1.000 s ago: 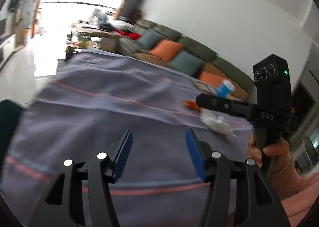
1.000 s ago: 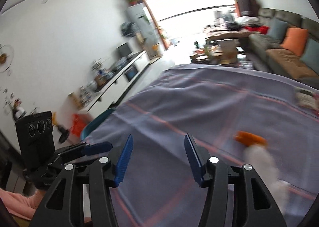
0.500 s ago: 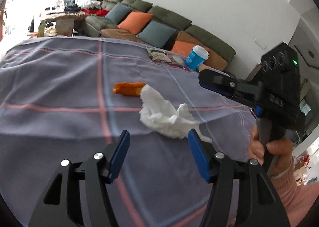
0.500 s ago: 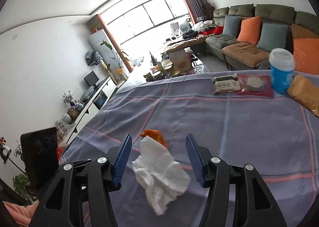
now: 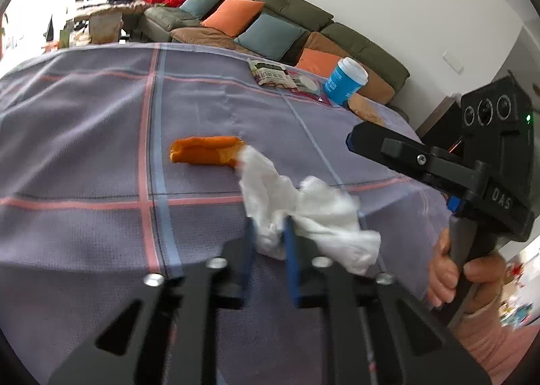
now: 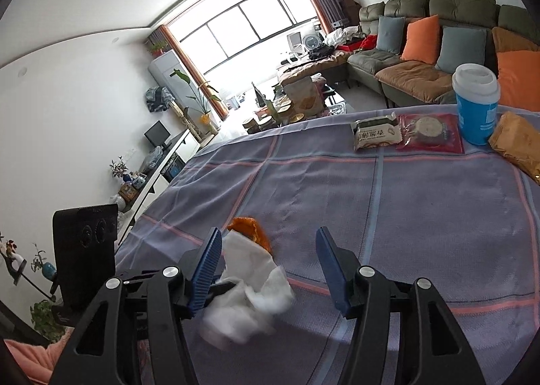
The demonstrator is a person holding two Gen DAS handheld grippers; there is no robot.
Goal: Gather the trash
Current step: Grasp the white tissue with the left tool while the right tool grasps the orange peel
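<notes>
A crumpled white tissue (image 5: pixel 303 212) lies on the purple checked tablecloth (image 5: pixel 84 135). My left gripper (image 5: pixel 268 243) is shut on the tissue's near edge. An orange peel (image 5: pixel 206 150) lies just beyond the tissue. In the right wrist view the tissue (image 6: pixel 249 287) sits low between my fingers, blurred, with the orange peel (image 6: pixel 251 231) behind it. My right gripper (image 6: pixel 268 270) is open and empty above the cloth; it also shows in the left wrist view (image 5: pixel 435 165) at the right.
At the table's far side stand a blue paper cup (image 6: pixel 476 104), a white snack packet (image 6: pixel 374 133), a red flat packet (image 6: pixel 430 133) and a brown bag (image 6: pixel 519 145). A sofa with cushions (image 6: pixel 422 44) is behind the table.
My left gripper has closed from open onto the white tissue. The tissue has shifted and blurred in the right wrist view. The right gripper stays open.
</notes>
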